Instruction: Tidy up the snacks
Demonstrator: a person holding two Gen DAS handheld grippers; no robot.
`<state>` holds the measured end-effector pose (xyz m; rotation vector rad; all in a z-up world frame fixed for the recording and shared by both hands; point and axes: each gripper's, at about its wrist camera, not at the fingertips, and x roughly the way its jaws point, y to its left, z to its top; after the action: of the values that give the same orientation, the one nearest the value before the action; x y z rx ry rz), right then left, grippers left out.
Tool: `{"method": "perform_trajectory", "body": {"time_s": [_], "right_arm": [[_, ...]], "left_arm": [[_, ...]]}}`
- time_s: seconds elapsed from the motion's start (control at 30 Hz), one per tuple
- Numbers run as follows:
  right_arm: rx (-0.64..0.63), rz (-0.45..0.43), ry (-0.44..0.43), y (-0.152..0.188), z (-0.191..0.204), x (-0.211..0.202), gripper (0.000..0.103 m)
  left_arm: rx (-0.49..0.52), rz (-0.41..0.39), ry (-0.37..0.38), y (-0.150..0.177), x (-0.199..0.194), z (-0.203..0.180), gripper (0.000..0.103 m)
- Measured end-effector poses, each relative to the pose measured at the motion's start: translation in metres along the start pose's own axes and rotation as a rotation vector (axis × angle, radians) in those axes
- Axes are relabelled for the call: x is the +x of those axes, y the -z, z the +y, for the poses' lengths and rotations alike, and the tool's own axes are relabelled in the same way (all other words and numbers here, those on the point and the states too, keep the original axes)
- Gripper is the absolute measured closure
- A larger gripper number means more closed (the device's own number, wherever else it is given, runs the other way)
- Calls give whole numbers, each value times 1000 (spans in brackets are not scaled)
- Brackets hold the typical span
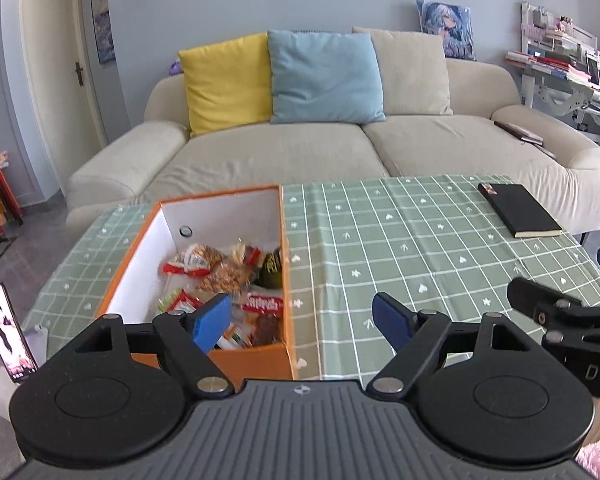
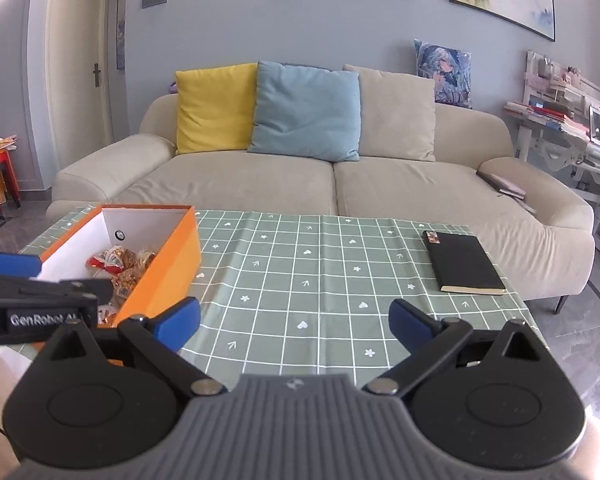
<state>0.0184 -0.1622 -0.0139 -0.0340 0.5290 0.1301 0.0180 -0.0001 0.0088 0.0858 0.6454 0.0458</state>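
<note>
An open orange box [image 1: 252, 362] with white inner walls stands on the left of the green checked tablecloth [image 1: 420, 248]. Several wrapped snacks [image 1: 220, 268] lie inside it. My left gripper [image 1: 302, 320] is open and empty, held just in front of the box's near right corner, its left finger over the box. My right gripper [image 2: 296, 326] is open and empty, above the cloth to the right of the box [image 2: 168, 264]. The snacks also show in the right wrist view [image 2: 120, 264]. Each gripper shows at the edge of the other's view.
A black notebook [image 1: 518, 210] lies at the table's far right, also in the right wrist view [image 2: 464, 264]. A phone [image 1: 6, 332] stands at the left table edge. A beige sofa [image 1: 300, 152] with cushions stands behind the table.
</note>
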Motion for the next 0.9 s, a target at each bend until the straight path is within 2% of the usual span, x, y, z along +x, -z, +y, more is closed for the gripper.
{"method": "perform_trajectory", "body": {"time_s": [0.2,0.9], "right_arm": [[21,15,4,2,-5,4,5],[6,-5,14,1,-1,4,5]], "left_arm": [[3,26,5,3,4,-2,9],[0,27,7,2,3,-2,9]]}}
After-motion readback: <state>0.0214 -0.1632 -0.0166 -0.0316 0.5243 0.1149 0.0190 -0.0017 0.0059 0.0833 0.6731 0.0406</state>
